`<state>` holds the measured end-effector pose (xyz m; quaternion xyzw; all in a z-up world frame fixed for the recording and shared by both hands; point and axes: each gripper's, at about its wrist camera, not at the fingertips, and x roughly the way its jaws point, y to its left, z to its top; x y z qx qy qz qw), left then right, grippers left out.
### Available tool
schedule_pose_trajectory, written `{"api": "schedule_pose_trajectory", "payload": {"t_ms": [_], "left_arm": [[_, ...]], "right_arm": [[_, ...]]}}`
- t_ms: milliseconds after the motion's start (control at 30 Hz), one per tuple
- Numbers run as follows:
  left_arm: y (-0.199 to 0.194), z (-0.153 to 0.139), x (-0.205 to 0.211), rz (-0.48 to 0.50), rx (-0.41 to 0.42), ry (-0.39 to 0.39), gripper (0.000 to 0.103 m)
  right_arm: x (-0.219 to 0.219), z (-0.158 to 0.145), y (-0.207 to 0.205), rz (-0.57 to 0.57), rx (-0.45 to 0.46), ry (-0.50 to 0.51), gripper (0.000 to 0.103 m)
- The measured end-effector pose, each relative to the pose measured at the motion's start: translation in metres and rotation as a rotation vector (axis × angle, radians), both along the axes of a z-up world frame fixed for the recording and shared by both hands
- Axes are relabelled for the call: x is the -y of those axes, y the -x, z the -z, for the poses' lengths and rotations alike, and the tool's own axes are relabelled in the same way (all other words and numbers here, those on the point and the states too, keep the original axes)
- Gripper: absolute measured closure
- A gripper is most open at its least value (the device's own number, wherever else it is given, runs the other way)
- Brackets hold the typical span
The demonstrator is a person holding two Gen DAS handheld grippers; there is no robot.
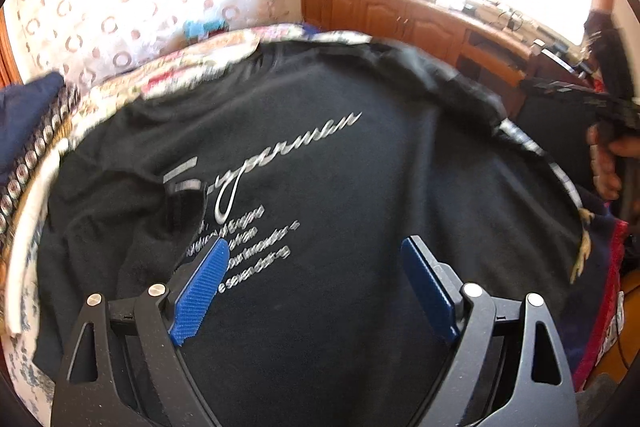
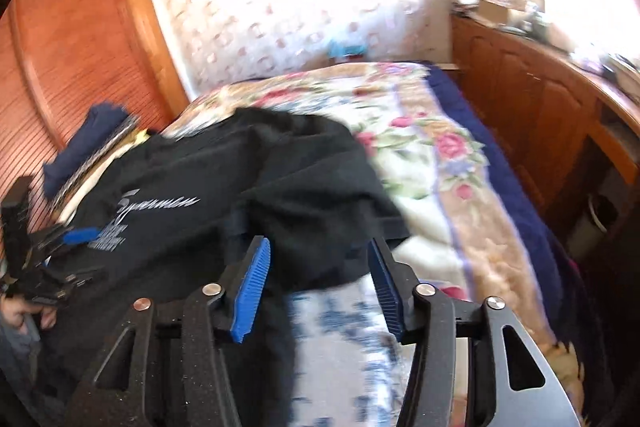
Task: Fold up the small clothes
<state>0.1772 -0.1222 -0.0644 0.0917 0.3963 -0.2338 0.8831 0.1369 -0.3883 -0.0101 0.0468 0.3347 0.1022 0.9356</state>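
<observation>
One black T-shirt [image 1: 320, 167] with silver lettering is lying spread on the flowered bedspread [image 2: 432, 155] — no containers showing. The left gripper [image 1: 316, 283] is hovering wide above it, empty. The right gripper [image 2: 316, 279] is standing parted over the shirt's edge — gripping nothing.

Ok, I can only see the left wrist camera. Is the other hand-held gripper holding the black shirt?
Observer: No. The right hand-held gripper is open, and an edge of the black shirt lies loose between its fingers.
Operator: Is the shirt flat on that side?
Observer: No. The right wrist view shows it bunched and rumpled there.
Operator: What's next to it?
Observer: A flowery blanket with pink roses and a dark blue border.
</observation>
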Motion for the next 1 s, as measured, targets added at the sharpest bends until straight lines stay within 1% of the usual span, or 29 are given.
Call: {"api": "schedule_pose_trajectory", "payload": {"t_ms": [133, 267, 333, 367, 433, 467, 500, 533, 567, 600, 633, 733, 833, 933, 1000], "left_arm": [[0.015, -0.026, 0.011, 0.038, 0.05, 0.034, 0.014], [0.028, -0.04, 0.019, 0.067, 0.079, 0.051, 0.014], [0.033, -0.042, 0.022, 0.079, 0.08, 0.053, 0.014], [0.035, -0.041, 0.022, 0.083, 0.078, 0.055, 0.014], [0.031, -0.04, 0.02, 0.082, 0.07, 0.062, 0.014], [0.032, -0.039, 0.019, 0.082, 0.067, 0.067, 0.014], [0.033, -0.038, 0.018, 0.079, 0.065, 0.069, 0.014], [0.033, -0.038, 0.017, 0.074, 0.064, 0.069, 0.014], [0.033, -0.037, 0.015, 0.069, 0.063, 0.069, 0.014], [0.032, -0.036, 0.012, 0.063, 0.061, 0.07, 0.014], [0.03, -0.036, 0.01, 0.058, 0.059, 0.073, 0.014], [0.029, -0.036, -0.002, 0.032, 0.056, 0.085, 0.014], [0.027, -0.035, -0.014, 0.004, 0.051, 0.094, 0.014], [0.025, -0.034, -0.026, -0.024, 0.045, 0.103, 0.014], [0.026, -0.032, -0.035, -0.041, 0.047, 0.105, 0.014]], "right_arm": [[0.013, 0.021, -0.02, 0.045, -0.082, -0.07, 0.049], [0.011, 0.04, -0.041, 0.043, -0.167, -0.116, 0.049], [0.008, 0.043, -0.049, 0.042, -0.185, -0.133, 0.049], [0.01, 0.037, -0.056, 0.037, -0.186, -0.14, 0.049], [0.009, 0.036, -0.062, 0.034, -0.185, -0.142, 0.049], [0.01, 0.037, -0.068, 0.033, -0.19, -0.137, 0.051], [0.01, 0.038, -0.072, 0.033, -0.193, -0.129, 0.057], [0.01, 0.038, -0.074, 0.033, -0.192, -0.121, 0.067], [0.01, 0.034, -0.072, 0.042, -0.186, -0.098, 0.072], [0.011, 0.034, -0.072, 0.047, -0.179, -0.081, 0.081], [0.013, 0.032, -0.073, 0.048, -0.168, -0.072, 0.094], [0.018, 0.026, -0.067, 0.071, -0.12, -0.045, 0.095], [0.022, 0.007, -0.064, 0.092, -0.057, -0.039, 0.095], [0.014, -0.019, -0.061, 0.062, 0.006, -0.05, 0.095], [-0.005, -0.039, -0.058, 0.023, 0.057, -0.027, 0.095]]}}
